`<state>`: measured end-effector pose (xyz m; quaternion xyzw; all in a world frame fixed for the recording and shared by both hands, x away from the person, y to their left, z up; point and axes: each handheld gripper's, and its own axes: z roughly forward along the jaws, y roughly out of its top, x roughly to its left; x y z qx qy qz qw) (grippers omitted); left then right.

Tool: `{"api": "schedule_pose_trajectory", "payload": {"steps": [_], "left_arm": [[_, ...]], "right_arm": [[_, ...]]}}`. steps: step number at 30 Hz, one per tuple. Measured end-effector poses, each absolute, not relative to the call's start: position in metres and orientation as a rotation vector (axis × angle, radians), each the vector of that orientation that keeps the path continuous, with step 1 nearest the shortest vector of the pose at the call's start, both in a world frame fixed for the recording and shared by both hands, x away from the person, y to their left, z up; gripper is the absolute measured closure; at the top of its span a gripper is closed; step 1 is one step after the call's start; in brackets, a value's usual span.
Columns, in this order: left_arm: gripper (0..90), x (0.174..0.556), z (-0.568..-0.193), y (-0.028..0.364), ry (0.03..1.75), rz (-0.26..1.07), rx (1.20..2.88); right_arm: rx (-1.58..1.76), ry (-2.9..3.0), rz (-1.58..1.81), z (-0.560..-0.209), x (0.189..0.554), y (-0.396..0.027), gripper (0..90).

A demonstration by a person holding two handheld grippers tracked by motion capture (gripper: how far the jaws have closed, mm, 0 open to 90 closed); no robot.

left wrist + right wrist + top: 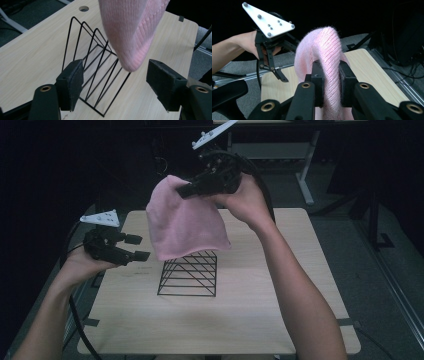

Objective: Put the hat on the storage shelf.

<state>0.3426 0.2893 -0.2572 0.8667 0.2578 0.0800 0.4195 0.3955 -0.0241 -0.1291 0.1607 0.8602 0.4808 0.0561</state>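
At the left of the high view we see our left gripper (134, 247), held in the left hand (80, 265) above the left edge of the desk (260, 320). Its jaws stand apart with nothing between the pads. In the left gripper view the two black pads (71, 83) flank open air, and the lower edge of the pink knitted hat (132, 30) hangs just beyond them, not touching either one.

Moving to the middle, a black wire rack (189, 274) stands on the desk, its slanted wires leaning in a row. The hat hangs in the air over it; in the high view its bottom edge overlaps the top of the rack, though we cannot tell whether they touch.

Further right and higher up, our right gripper (186, 190) is held in the right hand (247, 200) and points left. Its jaws are clamped on a fold at the top of the hat, and in the right gripper view the knit bulges up between the pads (318, 82).
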Motion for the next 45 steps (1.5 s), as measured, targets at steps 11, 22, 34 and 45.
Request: {"api": "schedule_pose_trajectory", "payload": {"steps": [11,22,34,45], "left_arm": [[56.2,0.349,-0.266,0.292,0.660,0.037,2.123],[82.2,0.354,-0.276,0.288,0.658,0.068,2.191],[82.1,0.365,-0.288,0.272,0.669,0.087,2.221],[82.1,0.370,-0.301,0.257,0.678,0.099,2.280]], "right_arm": [[0.429,2.609,1.490,-0.133,0.392,-0.002,77.6],[0.457,2.615,1.494,-0.152,0.396,-0.004,77.7],[0.550,2.600,1.501,-0.179,0.406,-0.033,77.7],[0.603,2.602,1.525,-0.198,0.407,-0.048,77.6]]}}
